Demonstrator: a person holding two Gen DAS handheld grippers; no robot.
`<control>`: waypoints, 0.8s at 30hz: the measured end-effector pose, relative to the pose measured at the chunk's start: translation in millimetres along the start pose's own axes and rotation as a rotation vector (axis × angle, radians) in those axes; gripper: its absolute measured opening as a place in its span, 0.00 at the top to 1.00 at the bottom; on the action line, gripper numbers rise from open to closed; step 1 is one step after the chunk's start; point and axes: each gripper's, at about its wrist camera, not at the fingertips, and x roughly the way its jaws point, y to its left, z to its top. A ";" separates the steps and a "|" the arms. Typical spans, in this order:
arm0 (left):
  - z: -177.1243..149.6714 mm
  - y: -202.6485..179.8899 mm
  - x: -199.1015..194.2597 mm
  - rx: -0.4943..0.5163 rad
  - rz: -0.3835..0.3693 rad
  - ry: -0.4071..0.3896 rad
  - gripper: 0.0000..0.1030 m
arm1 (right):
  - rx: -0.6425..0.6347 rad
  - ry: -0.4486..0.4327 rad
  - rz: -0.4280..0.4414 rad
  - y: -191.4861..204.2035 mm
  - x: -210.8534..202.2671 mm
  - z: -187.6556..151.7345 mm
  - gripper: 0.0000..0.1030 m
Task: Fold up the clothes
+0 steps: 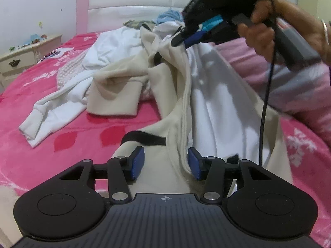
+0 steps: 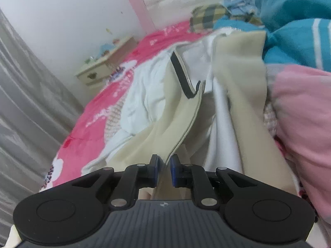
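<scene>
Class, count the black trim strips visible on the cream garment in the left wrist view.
2: one black trim strip just ahead of the camera's tongs, another higher up in the folds. More may be hidden.

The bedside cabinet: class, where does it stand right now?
In the left wrist view the bedside cabinet stands at the far left, against the white wall, beside the bed with the pink blanket, near the headboard.

Cream nightstand beside pink bedspread (white headboard behind)

A cream garment with black trim lies on a pink, white-flowered bedspread. At upper right of the right wrist view sit a teal, white-striped garment and checked olive cloth.
</scene>
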 end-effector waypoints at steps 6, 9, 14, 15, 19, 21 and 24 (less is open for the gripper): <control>0.2 8.4 -8.0 -0.029 -0.018 0.010 0.54 | 0.072 0.033 -0.063 -0.8 27.0 9.9 0.59; -2.6 7.4 -8.1 -0.006 -0.017 0.001 0.53 | 0.108 0.046 -0.062 -4.3 42.2 17.3 0.58; -0.5 2.2 -9.5 0.033 -0.002 -0.017 0.52 | 0.266 0.084 -0.050 -17.5 56.1 25.2 0.55; -0.1 1.5 -11.0 0.039 -0.006 -0.025 0.52 | 0.279 0.082 -0.042 -17.0 53.1 25.6 0.47; -2.2 -4.0 -9.6 0.072 -0.016 -0.034 0.52 | 0.179 0.104 -0.117 -3.4 57.1 25.8 0.32; -3.2 -7.1 -7.9 0.089 -0.016 -0.036 0.52 | 0.133 0.126 -0.160 1.8 67.5 25.0 0.32; -2.1 -9.4 -9.0 0.086 -0.017 -0.041 0.52 | 0.095 0.131 -0.173 7.2 78.0 22.3 0.58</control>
